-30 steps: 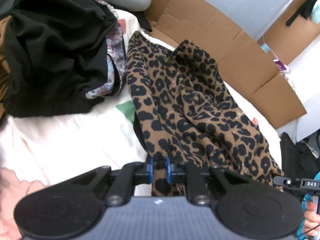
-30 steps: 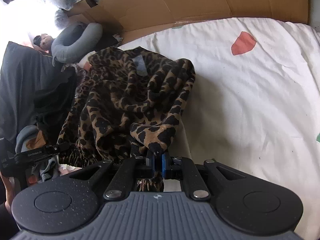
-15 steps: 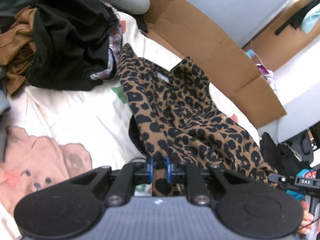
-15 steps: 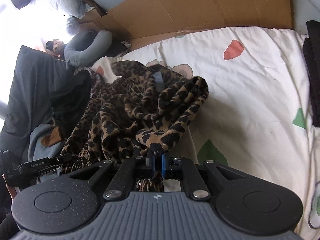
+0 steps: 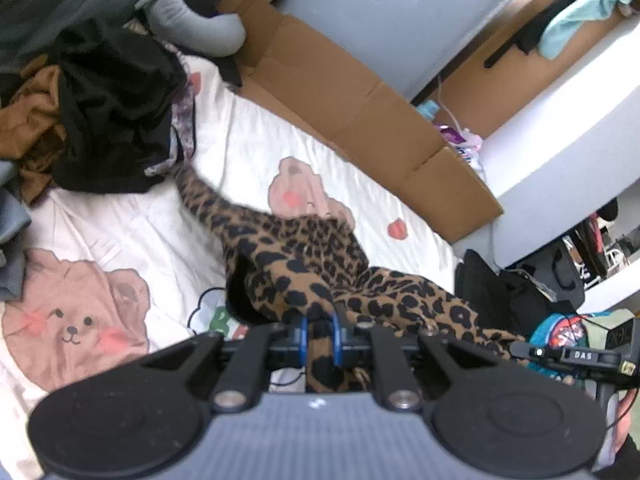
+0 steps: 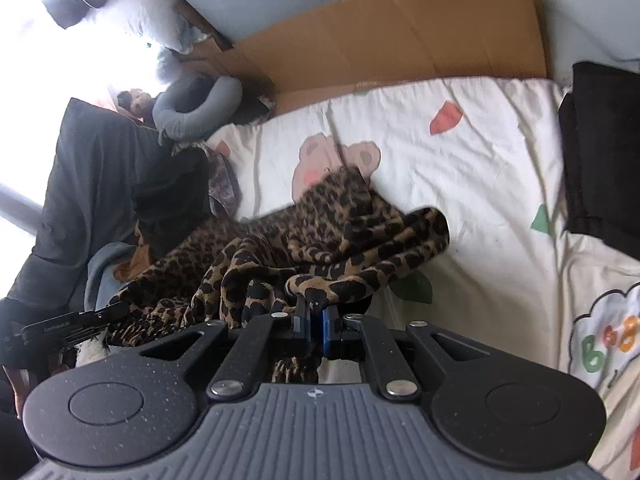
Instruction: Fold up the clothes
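The left hand-held gripper (image 5: 320,330) was pinched closed on a bunched edge of the leopard garment (image 5: 288,256). The right hand-held gripper (image 6: 314,322) was likewise clamped on another edge of it (image 6: 320,236). The garment hung crumpled between them, its far end trailing on the bed (image 5: 248,152) toward a pile of dark clothes (image 5: 112,108) beside cardboard (image 5: 352,108).

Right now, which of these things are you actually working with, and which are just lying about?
In use:
- leopard-print garment, pinched at two spots
- left hand-held gripper, shut on it
- right hand-held gripper, shut on it
- bear-print bedsheet, the surface under it

Lying about:
- black clothes pile
- brown garment
- grey neck pillow
- flattened cardboard
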Tool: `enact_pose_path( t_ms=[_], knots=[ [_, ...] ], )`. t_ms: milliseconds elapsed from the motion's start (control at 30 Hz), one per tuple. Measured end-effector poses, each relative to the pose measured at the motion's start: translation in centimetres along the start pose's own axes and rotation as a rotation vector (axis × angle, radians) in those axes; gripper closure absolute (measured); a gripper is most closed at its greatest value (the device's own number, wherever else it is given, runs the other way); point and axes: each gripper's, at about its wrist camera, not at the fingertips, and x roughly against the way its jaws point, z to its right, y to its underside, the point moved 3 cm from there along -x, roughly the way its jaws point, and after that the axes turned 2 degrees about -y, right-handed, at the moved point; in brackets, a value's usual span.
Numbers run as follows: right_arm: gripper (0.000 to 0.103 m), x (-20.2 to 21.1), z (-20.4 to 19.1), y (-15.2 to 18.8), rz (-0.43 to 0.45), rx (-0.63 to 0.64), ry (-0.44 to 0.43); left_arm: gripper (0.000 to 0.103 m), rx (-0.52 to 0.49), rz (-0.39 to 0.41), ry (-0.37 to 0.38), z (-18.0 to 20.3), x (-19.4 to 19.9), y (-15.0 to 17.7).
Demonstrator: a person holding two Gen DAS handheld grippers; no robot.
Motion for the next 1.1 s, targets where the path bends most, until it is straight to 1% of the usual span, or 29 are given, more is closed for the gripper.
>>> enact_pose_path(
  t_ms=[167, 300, 500, 700, 800, 867, 1100],
  knots=[
    [0.100, 3.3, -1.8, -0.7, 0.025, 0.032, -0.022, 0.091, 0.001, 0.012, 0.012, 1.6, 3.1, -0.1],
    [0.100, 6.1, -3.6, -1.0, 0.047, 0.068, -0.034, 0.091, -0.034, 0.024, 0.014, 3.0, 5.4, -0.1],
    [0.099, 9.8, -5.3, -0.6, 0.060, 0.090, -0.046, 0.091, -0.055, 0.056, 0.051, 4.7, 8.9, -0.4],
    [0.099, 12.3, -6.0, 0.1, 0.086, 0.093, -0.063, 0.091, -0.089, 0.072, 0.083, 6.3, 11.0, -1.1],
    [0.099, 13.0, -5.7, 0.1, 0.099, 0.084, -0.074, 0.091, -0.101, 0.078, 0.090, 6.7, 11.1, -1.4],
    [0.099, 12.7, -5.1, 0.0, 0.097, 0.068, -0.073, 0.091, -0.108, 0.074, 0.086, 6.6, 10.7, -1.5],
    [0.100, 8.7, -2.9, -0.5, 0.050, 0.019, -0.049, 0.091, -0.060, 0.028, 0.065, 4.2, 6.8, -2.0]
  ],
)
